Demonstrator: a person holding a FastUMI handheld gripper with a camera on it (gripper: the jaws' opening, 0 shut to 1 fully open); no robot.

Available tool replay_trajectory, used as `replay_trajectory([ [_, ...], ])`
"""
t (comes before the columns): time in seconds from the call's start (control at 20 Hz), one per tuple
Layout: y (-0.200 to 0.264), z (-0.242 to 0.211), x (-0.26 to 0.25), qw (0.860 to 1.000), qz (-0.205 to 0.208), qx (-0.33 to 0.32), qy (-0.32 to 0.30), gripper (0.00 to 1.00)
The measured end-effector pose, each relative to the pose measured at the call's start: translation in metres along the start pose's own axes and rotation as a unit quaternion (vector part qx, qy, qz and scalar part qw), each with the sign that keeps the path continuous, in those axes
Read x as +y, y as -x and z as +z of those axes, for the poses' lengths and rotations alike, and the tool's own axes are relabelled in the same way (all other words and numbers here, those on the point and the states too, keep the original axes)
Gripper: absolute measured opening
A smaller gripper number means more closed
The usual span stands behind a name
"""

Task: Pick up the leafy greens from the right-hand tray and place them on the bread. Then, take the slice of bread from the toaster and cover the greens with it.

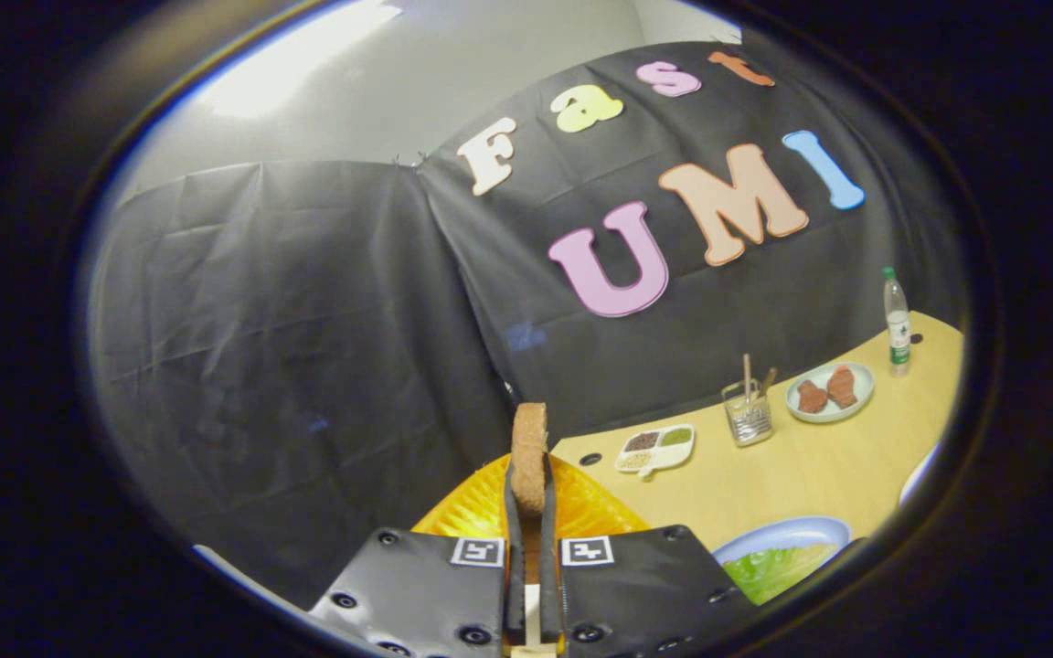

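Furthest left, over the near edge of the pale wooden table (792, 475), the gripper (531, 512) stood with its two fingers drawn narrow and pressed flat against both faces of a brown, rough-crusted slice of bread (529, 452). The slice stood upright, edge-on, its top poking out past the fingertips. Below and behind it lay a ribbed, translucent orange plastic tray (476, 512); I could not tell what, if anything, rested on it.

Just right of the fingers, a pale blue-rimmed plate (787, 532) held the crinkled green lettuce leaves (773, 567).

Further back on the table sat a small white divided dish (659, 450) with dark, green and tan fillings, then a clear glass cup (749, 416) with wooden sticks in it, then a round pale plate (830, 393) carrying two reddish-brown patties, and last a clear plastic bottle (897, 320) with a green cap.

To my eye the bread looked light, dry and fairly stiff, though crumbly. Clamping it across the flat faces near the lower middle seemed sound. Too hard a squeeze could crack or dent it, and it would want tipping flat before being let go over the greens.
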State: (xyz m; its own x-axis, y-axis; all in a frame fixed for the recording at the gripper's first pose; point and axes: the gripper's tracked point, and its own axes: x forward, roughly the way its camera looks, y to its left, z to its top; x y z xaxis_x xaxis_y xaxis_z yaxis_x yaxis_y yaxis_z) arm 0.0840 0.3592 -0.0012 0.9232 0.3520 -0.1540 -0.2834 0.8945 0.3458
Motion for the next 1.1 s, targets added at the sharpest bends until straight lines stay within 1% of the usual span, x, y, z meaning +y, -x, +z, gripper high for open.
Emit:
replay_trajectory([
  [0.25,0.036,0.026,-0.05,0.998,-0.022,-0.039,-0.045,0.09],
  [0.35,0.049,0.027,-0.071,0.996,-0.031,-0.052,-0.066,0.09],
  [0.55,0.061,0.002,-0.104,0.992,-0.043,-0.039,-0.109,0.09],
  [0.75,0.067,-0.035,-0.135,0.987,-0.064,-0.023,-0.144,0.09],
  [0.9,0.066,-0.067,-0.159,0.981,-0.09,-0.003,-0.171,0.09],
  [1.0,0.059,-0.083,-0.167,0.975,-0.095,0.003,-0.202,0.09],
  [1.1,0.057,-0.101,-0.174,0.971,-0.106,0.018,-0.214,0.09],
])
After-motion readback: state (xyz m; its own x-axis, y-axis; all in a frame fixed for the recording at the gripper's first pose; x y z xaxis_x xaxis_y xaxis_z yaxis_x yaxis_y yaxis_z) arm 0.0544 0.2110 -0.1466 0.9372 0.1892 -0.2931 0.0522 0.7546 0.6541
